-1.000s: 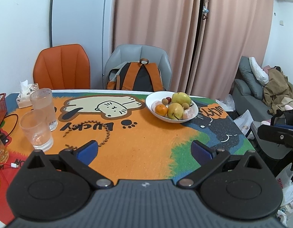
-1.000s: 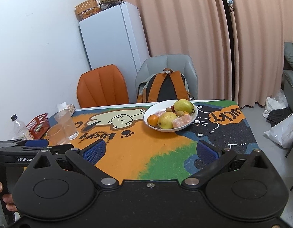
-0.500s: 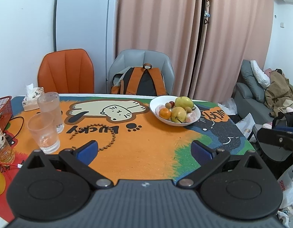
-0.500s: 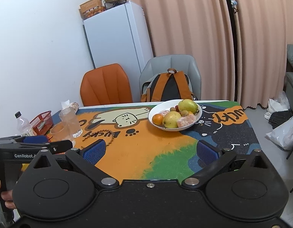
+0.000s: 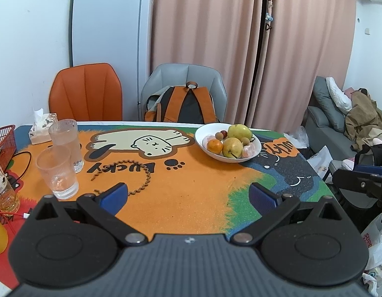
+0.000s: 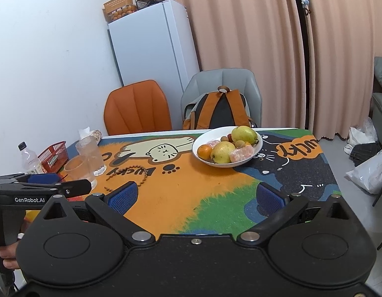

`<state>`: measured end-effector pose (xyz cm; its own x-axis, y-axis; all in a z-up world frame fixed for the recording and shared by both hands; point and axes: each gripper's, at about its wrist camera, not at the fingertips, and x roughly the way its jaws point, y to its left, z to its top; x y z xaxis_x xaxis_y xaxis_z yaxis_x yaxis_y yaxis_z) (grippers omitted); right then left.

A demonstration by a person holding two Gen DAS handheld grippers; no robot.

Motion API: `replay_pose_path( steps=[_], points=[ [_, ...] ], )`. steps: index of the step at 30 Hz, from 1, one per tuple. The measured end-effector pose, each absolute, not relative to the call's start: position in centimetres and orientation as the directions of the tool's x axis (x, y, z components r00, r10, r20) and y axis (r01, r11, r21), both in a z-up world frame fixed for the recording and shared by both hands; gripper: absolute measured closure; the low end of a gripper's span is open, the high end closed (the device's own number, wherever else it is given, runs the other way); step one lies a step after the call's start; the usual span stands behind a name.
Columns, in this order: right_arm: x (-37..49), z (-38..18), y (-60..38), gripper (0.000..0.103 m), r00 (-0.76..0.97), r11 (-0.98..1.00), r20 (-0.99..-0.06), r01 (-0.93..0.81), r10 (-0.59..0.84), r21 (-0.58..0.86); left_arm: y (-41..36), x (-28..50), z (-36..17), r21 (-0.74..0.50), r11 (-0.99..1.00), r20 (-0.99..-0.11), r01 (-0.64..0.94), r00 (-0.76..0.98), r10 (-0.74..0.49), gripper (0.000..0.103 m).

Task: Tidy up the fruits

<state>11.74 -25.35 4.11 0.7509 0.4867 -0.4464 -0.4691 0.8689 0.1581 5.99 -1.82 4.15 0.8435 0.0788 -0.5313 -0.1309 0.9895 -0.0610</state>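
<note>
A white bowl (image 5: 255, 151) (image 6: 259, 146) stands at the far side of the table. It holds two yellow-green pears (image 5: 231, 147) (image 6: 223, 152), an orange (image 5: 214, 146) (image 6: 204, 151), wrapped peeled citrus (image 6: 241, 153) and some small brown and red fruits (image 5: 220, 135). My left gripper (image 5: 188, 195) is open and empty over the near table edge. My right gripper (image 6: 194, 196) is open and empty, to the right of the left one. Both are well short of the bowl.
Two clear glasses (image 5: 58, 170) (image 6: 90, 156), a red basket (image 6: 53, 154), a bottle (image 6: 30, 159), a tissue pack (image 5: 40, 131) and a beaded cord (image 5: 144, 180) lie on the table's left. Two chairs and a backpack (image 5: 184, 106) stand behind it.
Both grippers have drawn back and risen a little, so the bowl and the table look farther away. The jaws have stayed open.
</note>
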Motion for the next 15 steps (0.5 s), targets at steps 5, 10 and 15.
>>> replay_pose_path(
  steps=[5, 10, 15],
  points=[
    [11.83, 4.08, -25.3, 0.0, 0.748, 0.872, -0.456, -0.462, 0.482, 0.164, -1.9, 5.8, 4.31, -0.059, 0.99, -0.53, -0.127, 0.845, 0.077, 0.0],
    [11.75, 3.96, -25.22, 0.0, 0.748, 0.873, -0.459, -0.461, 0.479, 0.16, -1.9, 5.74, 4.48, -0.056, 0.991, -0.528, -0.124, 0.846, 0.076, 0.0],
    [11.79, 4.01, -25.23, 0.0, 0.748, 0.874, -0.46, -0.459, 0.478, 0.16, -1.88, 5.74, 4.51, -0.058, 0.99, -0.533, -0.125, 0.843, 0.075, 0.0]
  ],
)
